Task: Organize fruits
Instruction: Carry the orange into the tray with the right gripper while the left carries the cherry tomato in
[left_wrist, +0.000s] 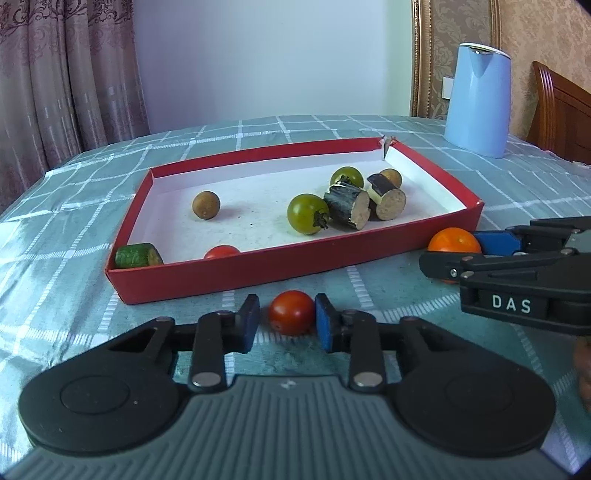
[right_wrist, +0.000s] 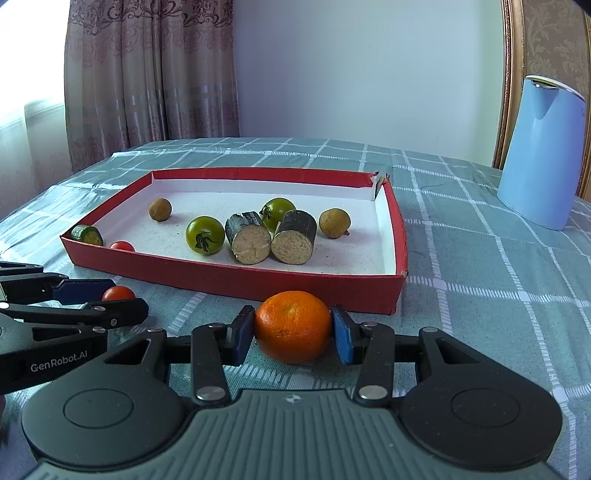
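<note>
Counter (right_wrist: 480, 266) under teal checked cloth. Pale blue plastic kettle (right_wrist: 543, 155) at far right. Shallow red cardboard tray with white lining (right_wrist: 229, 275) holds two green tomatoes, two brown longans, two dark cut stem chunks, a cucumber piece and a small red tomato. Right claw (right_wrist: 293, 332), side printed "DAS", grips round orange tangerine (right_wrist: 291, 325) just before tray. Left claw (left_wrist: 286, 317), marked "GenRobot.AI", brackets glossy red cherry tomato (left_wrist: 291, 312); right pad touches, left pad shows a sliver of gap.
</note>
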